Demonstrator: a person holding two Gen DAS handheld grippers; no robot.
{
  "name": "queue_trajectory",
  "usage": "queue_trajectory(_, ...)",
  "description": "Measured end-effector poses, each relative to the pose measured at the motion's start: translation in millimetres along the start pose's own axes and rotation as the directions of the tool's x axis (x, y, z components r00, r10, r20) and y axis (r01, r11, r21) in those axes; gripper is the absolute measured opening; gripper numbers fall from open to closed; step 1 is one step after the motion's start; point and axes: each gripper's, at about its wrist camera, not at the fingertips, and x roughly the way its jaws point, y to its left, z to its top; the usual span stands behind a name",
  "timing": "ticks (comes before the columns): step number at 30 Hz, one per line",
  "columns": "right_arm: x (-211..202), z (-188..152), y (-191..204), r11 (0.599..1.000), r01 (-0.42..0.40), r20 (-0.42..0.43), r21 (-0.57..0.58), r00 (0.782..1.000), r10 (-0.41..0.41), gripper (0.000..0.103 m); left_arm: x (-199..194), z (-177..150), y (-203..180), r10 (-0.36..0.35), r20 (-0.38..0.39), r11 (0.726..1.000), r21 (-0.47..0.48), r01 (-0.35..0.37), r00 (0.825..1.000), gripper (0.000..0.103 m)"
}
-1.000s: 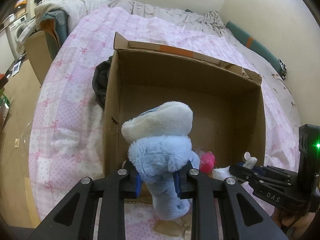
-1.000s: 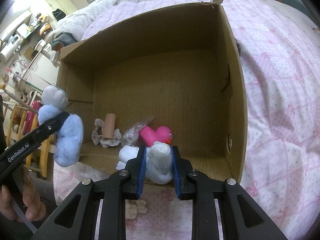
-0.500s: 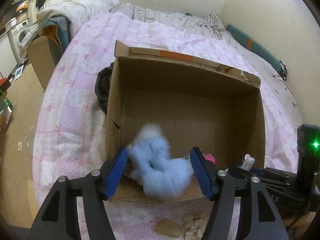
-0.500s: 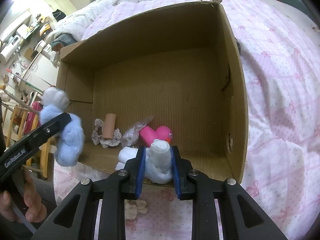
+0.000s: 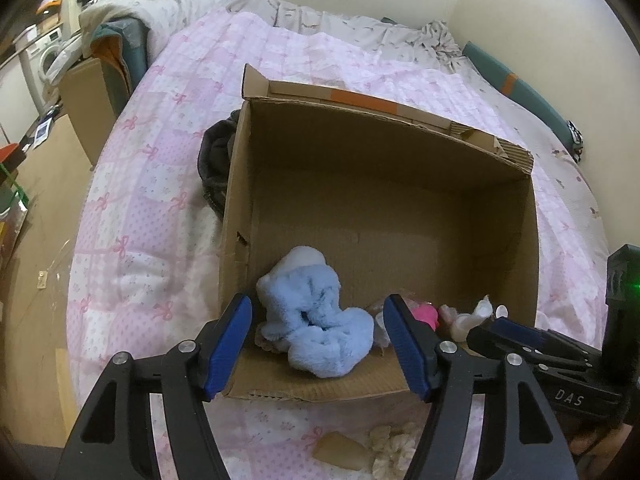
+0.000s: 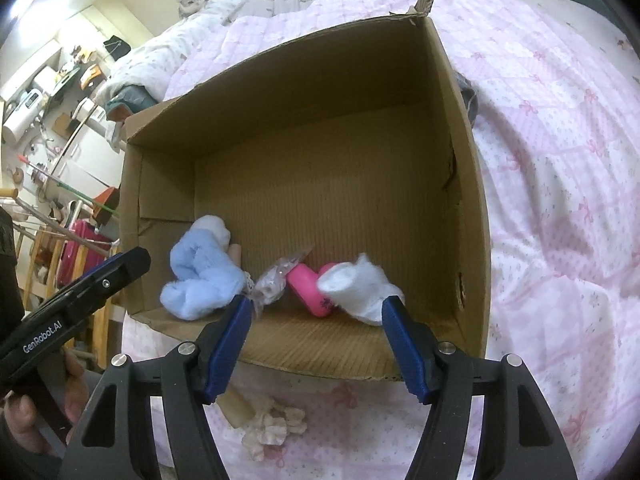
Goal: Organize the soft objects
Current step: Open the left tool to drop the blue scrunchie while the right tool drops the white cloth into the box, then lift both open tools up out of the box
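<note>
Cardboard box (image 5: 528, 240) sits open on the pink quilt (image 5: 152, 184), and both my tongs hover over its near edge. My left gripper (image 5: 318, 346) is opening, pads apart and touching nothing; the blue plush sock (image 5: 316, 320) lies loose on the box floor beyond them, in the near left corner. My right gripper (image 6: 316, 344) is opening too, jaws wide and empty. The white plush sock (image 6: 360, 288) rests on the box floor, leaning against a pink toy (image 6: 308, 288), with a crinkled clear wrapper (image 6: 276, 284) between the two socks. A cream scrunchie (image 6: 272, 428) lies on the quilt outside the box.
</note>
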Motion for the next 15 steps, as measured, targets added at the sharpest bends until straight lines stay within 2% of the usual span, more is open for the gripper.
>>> queue_trajectory(8, -1, 1, 3, 1.000, -0.008, 0.010, 0.000, 1.000, 0.008, 0.071, -4, -5, 1, 0.030, 0.001, 1.000, -0.009, -0.030, 1.000, 0.066)
queue_trajectory(12, -6, 0, 7, 1.000, -0.003, 0.027, -0.014, 1.000, 0.003, 0.071, -13, -12, -2, 0.088, 0.026, 0.996, 0.024, -0.089, 0.996, 0.066)
queue_trajectory(15, -10, -1, 9, 1.000, 0.003, 0.036, -0.022, 0.999, -0.002, 0.071, -22, -20, -3, 0.099, 0.027, 0.993, 0.055, -0.100, 0.995, 0.066)
